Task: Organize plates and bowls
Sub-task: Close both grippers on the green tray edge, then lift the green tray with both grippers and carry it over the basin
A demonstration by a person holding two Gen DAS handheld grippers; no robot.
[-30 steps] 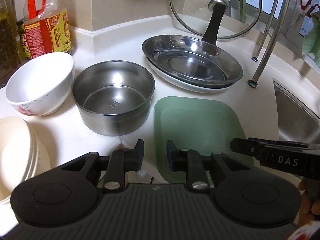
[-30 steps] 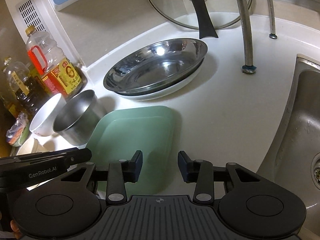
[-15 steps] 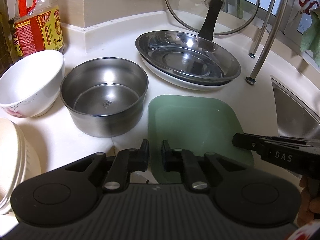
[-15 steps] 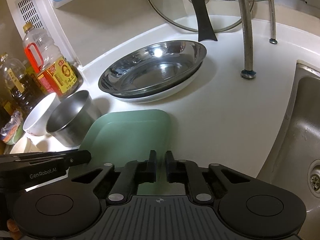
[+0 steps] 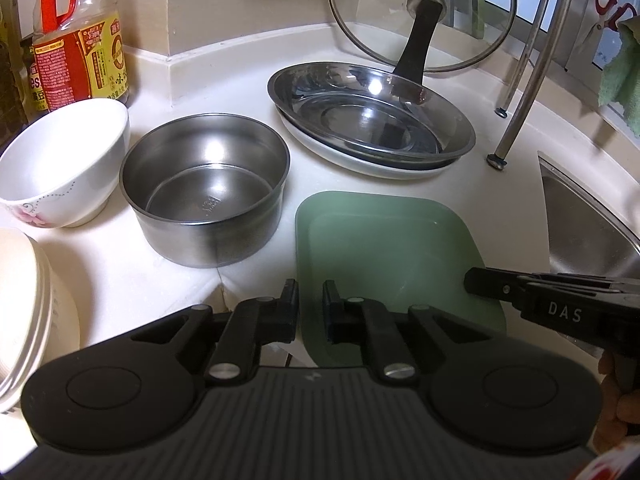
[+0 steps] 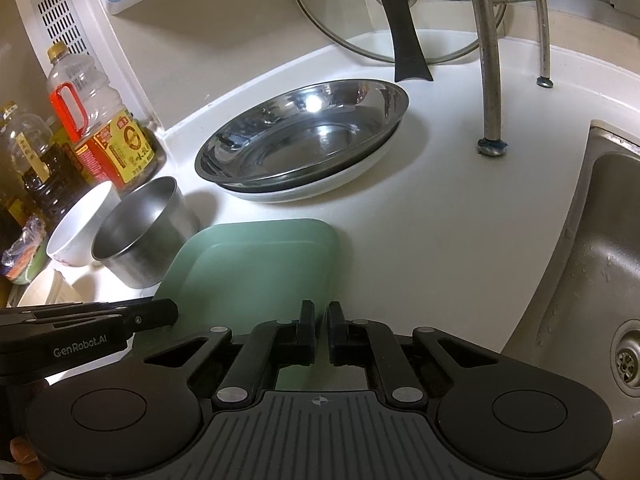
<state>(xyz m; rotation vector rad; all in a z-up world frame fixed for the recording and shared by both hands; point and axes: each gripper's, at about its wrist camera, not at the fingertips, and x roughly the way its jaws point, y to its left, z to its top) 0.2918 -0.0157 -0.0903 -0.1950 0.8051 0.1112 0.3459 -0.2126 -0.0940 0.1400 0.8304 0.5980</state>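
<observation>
A green square plate (image 5: 384,252) (image 6: 256,268) lies flat on the white counter. My left gripper (image 5: 311,312) straddles its near left edge, jaws nearly closed around it. My right gripper (image 6: 321,332) is nearly closed over its near right edge. A steel plate (image 5: 372,116) (image 6: 304,136) is stacked on a white plate behind. A steel bowl (image 5: 204,188) (image 6: 140,232), a white bowl (image 5: 60,164) (image 6: 80,224) and stacked cream bowls (image 5: 24,312) stand to the left.
A glass lid (image 5: 420,12) with a black handle leans on the back wall. Oil bottles (image 5: 76,44) stand at the back left. The sink (image 6: 600,260) lies to the right, with metal rack legs (image 6: 490,80) beside it.
Both grippers closed from open to nearly shut at the green plate's near edge. Over the last half second the left jaws widened slightly.
</observation>
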